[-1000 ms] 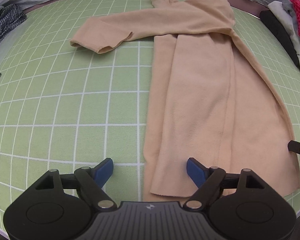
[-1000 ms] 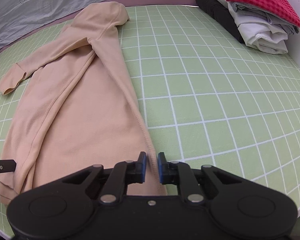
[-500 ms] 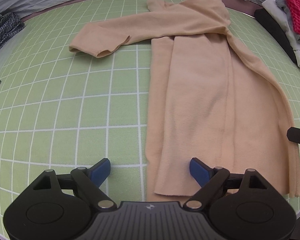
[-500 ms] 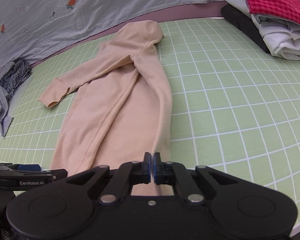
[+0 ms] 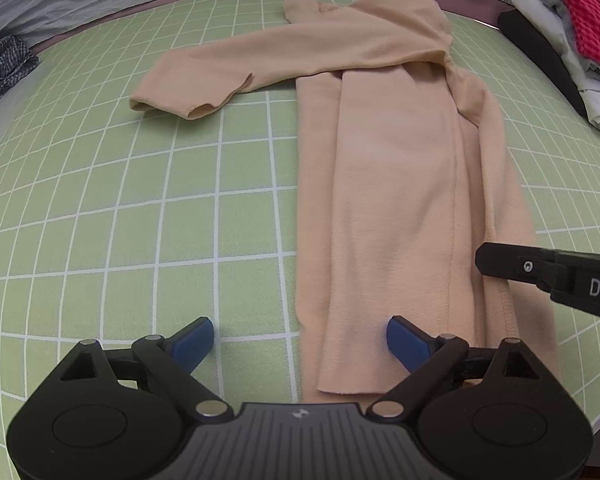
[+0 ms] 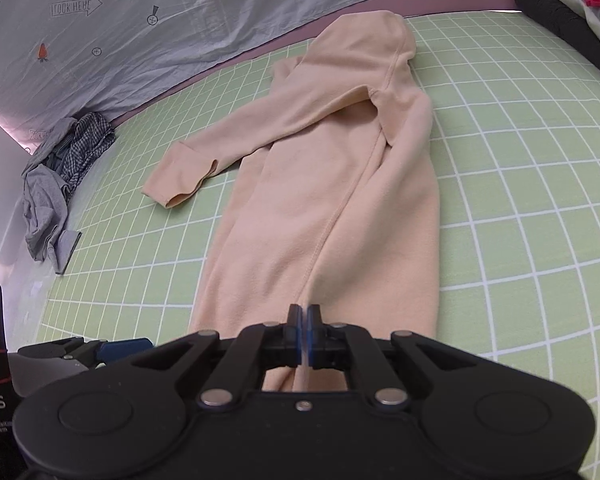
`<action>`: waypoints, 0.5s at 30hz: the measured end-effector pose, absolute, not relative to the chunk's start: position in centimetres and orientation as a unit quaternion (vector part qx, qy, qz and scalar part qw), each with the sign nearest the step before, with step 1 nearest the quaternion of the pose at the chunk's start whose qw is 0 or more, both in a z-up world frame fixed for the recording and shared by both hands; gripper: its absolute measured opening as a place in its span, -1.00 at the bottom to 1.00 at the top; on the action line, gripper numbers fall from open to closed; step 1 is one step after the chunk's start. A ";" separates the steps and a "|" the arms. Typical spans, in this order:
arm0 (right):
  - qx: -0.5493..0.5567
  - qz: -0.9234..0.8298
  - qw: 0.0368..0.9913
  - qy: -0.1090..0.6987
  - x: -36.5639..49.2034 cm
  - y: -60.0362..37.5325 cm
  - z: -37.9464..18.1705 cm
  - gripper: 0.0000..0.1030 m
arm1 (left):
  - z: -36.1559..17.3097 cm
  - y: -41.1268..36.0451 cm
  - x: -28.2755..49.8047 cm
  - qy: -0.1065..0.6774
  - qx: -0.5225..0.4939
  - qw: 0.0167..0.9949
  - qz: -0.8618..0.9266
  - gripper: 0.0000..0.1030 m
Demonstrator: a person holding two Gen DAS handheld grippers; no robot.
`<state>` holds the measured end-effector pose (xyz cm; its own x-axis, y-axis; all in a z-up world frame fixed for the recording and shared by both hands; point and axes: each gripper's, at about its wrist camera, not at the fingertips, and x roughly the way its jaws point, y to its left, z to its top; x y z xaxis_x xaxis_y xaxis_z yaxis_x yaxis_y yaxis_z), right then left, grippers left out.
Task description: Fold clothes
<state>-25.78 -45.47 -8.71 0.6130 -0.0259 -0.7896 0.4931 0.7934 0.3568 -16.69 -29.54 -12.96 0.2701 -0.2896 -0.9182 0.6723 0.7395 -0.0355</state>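
Note:
A beige long-sleeved garment (image 5: 400,184) lies lengthwise on the green grid mat (image 5: 140,220), one sleeve stretched out to the left. It also shows in the right wrist view (image 6: 324,184). My left gripper (image 5: 300,340) is open, low over the garment's near hem, its jaws straddling the hem's left corner. My right gripper (image 6: 302,320) is shut on the garment's right hem edge and lifts it over the body. Its finger shows in the left wrist view (image 5: 548,272).
A stack of folded clothes (image 5: 564,36) with a red checked piece on top sits at the far right. A crumpled grey and checked pile (image 6: 64,176) lies at the left edge. A grey printed sheet (image 6: 140,20) runs along the back.
My right gripper has risen and carried the garment's right edge up and leftward over the body. The left gripper stayed open and shifted slightly forward along the hem.

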 end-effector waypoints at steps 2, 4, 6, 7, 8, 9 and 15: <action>0.285 -0.159 0.846 0.422 -25.7 -45.4 -9.5 -0.95 | -13.0 -29.5 -16.7 0.518 0.185 0.775 -0.310 0.84; 0.295 -0.166 0.838 0.428 -25.7 -45.5 -10.2 -0.95 | -13.0 -29.6 -16.6 0.519 0.185 0.775 -0.309 0.86; 0.298 -0.167 0.836 0.429 -25.7 -45.6 -10.4 -0.94 | -13.1 -29.6 -16.6 0.521 0.186 0.774 -0.308 0.89; 0.295 -0.167 0.836 0.431 -25.6 -45.5 -10.4 -0.94 | -13.1 -29.7 -16.5 0.522 0.186 0.774 -0.307 0.92; 0.292 -0.166 0.836 0.435 -25.5 -45.5 -10.4 -0.94 | -13.2 -29.7 -16.4 0.524 0.186 0.773 -0.306 0.94; 0.288 -0.164 0.835 0.438 -25.4 -45.4 -10.3 -0.93 | -13.2 -29.7 -16.3 0.525 0.186 0.772 -0.306 0.95; 0.293 -0.155 0.835 0.439 -25.2 -46.2 -9.1 -0.41 | -13.2 -29.6 -15.8 0.541 0.177 0.766 -0.299 0.95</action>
